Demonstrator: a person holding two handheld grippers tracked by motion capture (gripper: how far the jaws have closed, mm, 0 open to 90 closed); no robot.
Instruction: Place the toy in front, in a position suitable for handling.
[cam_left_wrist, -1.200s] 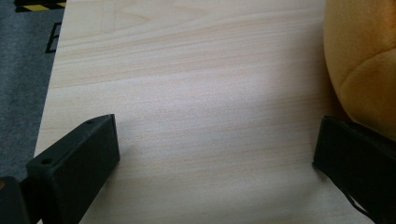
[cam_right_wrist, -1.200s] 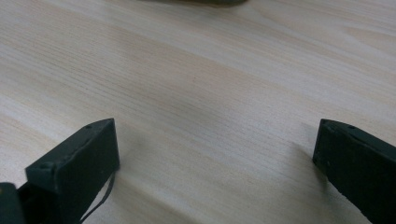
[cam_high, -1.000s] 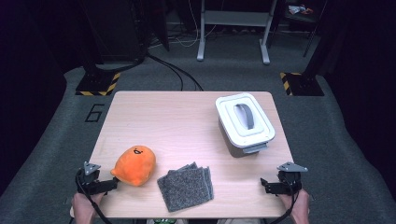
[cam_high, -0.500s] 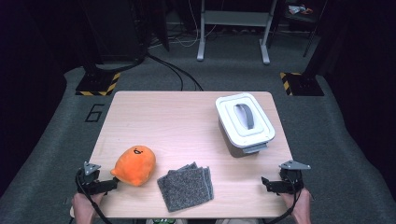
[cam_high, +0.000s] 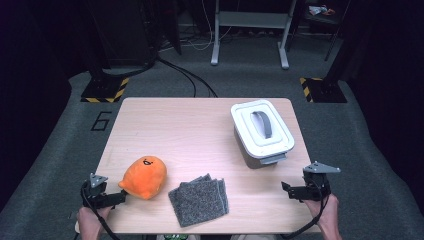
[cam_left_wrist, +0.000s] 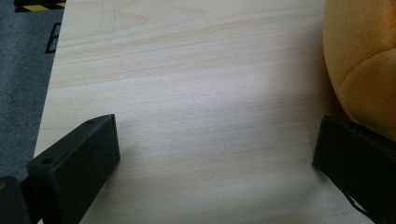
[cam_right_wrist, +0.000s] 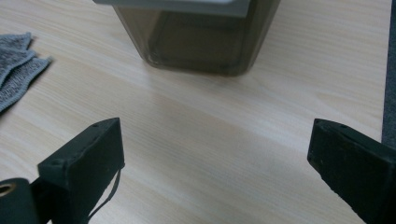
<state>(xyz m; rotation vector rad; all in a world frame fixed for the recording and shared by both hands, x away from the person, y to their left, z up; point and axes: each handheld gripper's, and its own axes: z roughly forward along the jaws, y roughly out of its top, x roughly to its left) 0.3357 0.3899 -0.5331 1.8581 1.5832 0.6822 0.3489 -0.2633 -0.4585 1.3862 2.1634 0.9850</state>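
Three things lie on the worktop (cam_high: 200, 130). Largest is the grey bin (cam_high: 260, 137) at the far right, its white lid (cam_high: 261, 129) shut, so whatever it holds is hidden. Near centre lies a folded grey cloth (cam_high: 199, 201), with an orange plush toy (cam_high: 144, 176) to its left. Left gripper (cam_high: 116, 199), jaws released, sits just beside the toy, perhaps touching; right gripper (cam_high: 287, 190) is released, empty.

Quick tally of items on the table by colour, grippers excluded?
Orange: 1, plush toy
Grey: 1, folded cloth
White-lidded: 1, container with a grey handle, lid on
Total: 3
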